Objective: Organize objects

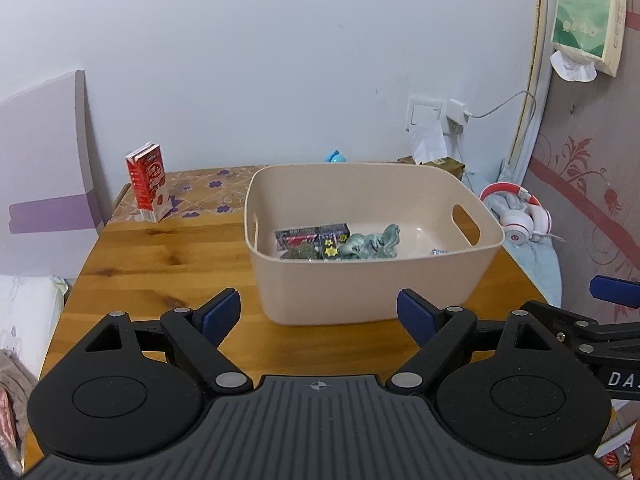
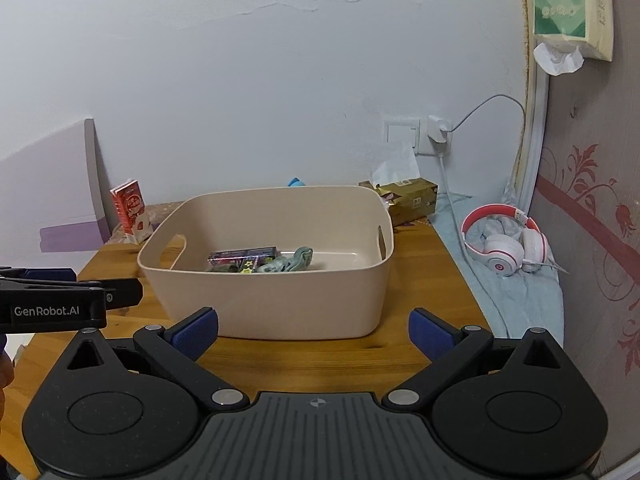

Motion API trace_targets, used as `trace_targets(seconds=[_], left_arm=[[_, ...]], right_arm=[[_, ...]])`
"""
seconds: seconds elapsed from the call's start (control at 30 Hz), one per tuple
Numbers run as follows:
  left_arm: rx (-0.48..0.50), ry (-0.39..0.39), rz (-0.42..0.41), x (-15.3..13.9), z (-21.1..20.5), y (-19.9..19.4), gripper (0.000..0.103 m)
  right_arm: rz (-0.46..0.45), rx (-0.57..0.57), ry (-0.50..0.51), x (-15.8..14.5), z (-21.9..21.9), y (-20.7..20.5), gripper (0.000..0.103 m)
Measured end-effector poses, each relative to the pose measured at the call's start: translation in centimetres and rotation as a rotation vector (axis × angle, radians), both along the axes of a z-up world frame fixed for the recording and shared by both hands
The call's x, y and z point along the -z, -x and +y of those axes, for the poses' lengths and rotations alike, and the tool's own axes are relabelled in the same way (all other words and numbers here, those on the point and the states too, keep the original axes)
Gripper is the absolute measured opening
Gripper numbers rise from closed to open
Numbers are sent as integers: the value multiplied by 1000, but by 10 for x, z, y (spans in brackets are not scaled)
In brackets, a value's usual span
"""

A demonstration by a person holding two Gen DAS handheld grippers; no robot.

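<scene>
A beige plastic bin point(image 1: 360, 292) point(image 2: 280, 304) stands on the wooden table point(image 1: 160, 264) point(image 2: 420, 280). Inside it lie dark printed card boxes point(image 1: 312, 238) point(image 2: 244, 258), a crumpled grey-green cloth point(image 1: 372, 246) point(image 2: 288, 265) and a small shiny item point(image 1: 438, 252). My left gripper point(image 1: 320, 316) is open and empty, hovering just in front of the bin's near wall. My right gripper point(image 2: 314, 334) is open and empty, also in front of the bin, to the right of the left one. A red and white carton point(image 1: 148, 182) point(image 2: 130, 210) stands upright at the table's far left.
A tissue box point(image 2: 412, 200) point(image 1: 440, 164) sits behind the bin by the wall socket point(image 2: 404, 134). White and red headphones point(image 1: 516, 220) point(image 2: 504, 244) lie on a blue cloth right of the table. A blue object point(image 1: 335, 157) peeks behind the bin. A tissue pack point(image 1: 586, 16) hangs on the right wall.
</scene>
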State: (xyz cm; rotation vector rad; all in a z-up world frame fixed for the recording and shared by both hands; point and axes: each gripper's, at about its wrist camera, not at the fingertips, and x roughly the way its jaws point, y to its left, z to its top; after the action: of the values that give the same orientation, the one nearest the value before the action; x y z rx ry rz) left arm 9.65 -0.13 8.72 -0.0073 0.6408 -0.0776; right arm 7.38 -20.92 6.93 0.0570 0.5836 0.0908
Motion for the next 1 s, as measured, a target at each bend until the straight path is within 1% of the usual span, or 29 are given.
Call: trace_targets(seconds=[0.13,0.27,0.37,0.47,0.6,0.77,0.87,1.0], left_arm=[[0,-15,-4,-2,3,12,87],[-4,-5,-6,1,7,27,87],[5,7,15,7,8,38,87],[6,15,30,12,9,46,87],[6,-5,25,14,9,54,87],[39,-29,23,14,4,59,87],[48,-26,22,14,4,59,87],[39,-19,17,14,10,59,87]], right_arm=[[-7,-4,-15,0,-1,18,103],[-19,12,15,-2,-1,34,103],[-27,13,36,-4,1,42,103],[-17,10,43,-5,2,47,103],[-26,2,33,-8,7,54,103],[-27,-2,15,-9,9,61,103],[-17,7,2,-8,7,61,103],[4,13,2,-5,5,61,103]])
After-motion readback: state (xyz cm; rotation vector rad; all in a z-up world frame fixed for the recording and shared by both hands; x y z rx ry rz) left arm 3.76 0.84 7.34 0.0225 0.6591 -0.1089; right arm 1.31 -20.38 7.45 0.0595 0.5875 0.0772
